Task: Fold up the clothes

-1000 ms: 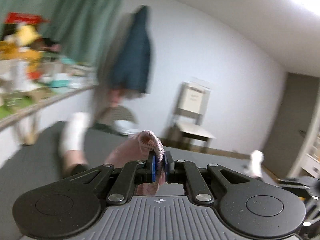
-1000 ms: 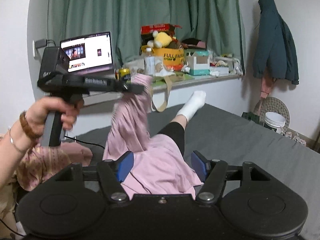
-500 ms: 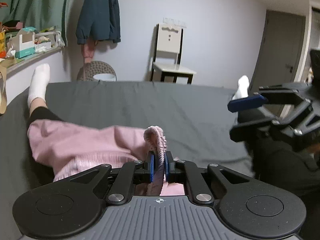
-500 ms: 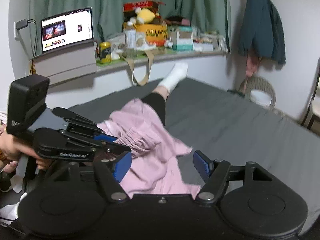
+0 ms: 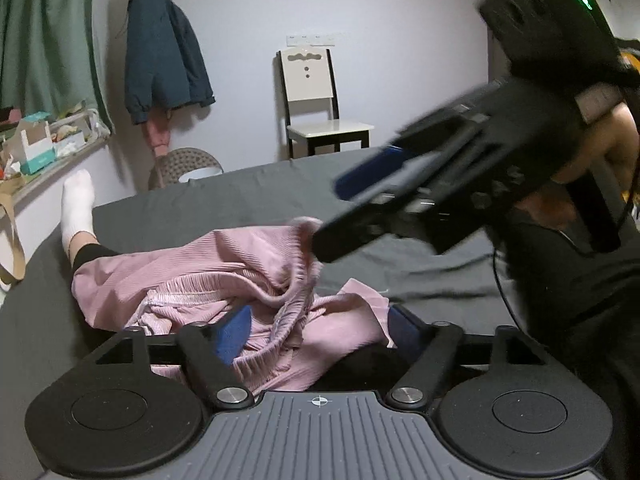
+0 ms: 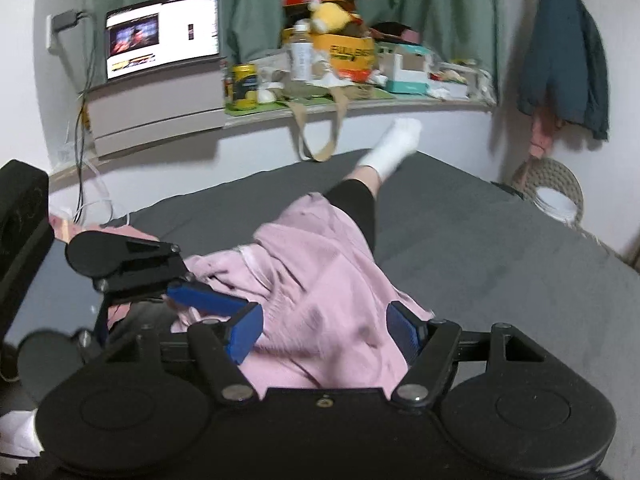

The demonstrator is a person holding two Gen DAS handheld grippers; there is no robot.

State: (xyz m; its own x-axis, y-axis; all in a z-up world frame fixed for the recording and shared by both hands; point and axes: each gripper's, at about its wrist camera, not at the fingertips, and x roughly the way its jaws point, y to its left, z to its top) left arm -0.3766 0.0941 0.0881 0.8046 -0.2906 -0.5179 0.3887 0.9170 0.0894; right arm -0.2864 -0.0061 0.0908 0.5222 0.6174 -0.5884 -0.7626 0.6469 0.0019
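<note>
Finding: the pink garment (image 5: 224,280) lies bunched on the dark grey bed (image 5: 224,200), draped partly over the person's leg (image 6: 356,200), whose white-socked foot (image 6: 396,144) points toward the window ledge. No flat panel and no crisp fold line shows — the gathered elastic waistband (image 5: 292,300) is twisted up through the heap.

Left tongs (image 5: 316,332): jaws wide apart, blue pads either side of the cloth, gripping nothing.

Right tongs (image 6: 328,332): likewise spread wide, held low over the garment's near edge, nothing clamped. In the left view they appear blurred, angled down toward the waistband.

Assessment: by the heap's appearance, the folding of this garment is not complete — it wants spreading flat and squaring before any fold would hold. Other clothes are not clearly in view.
</note>
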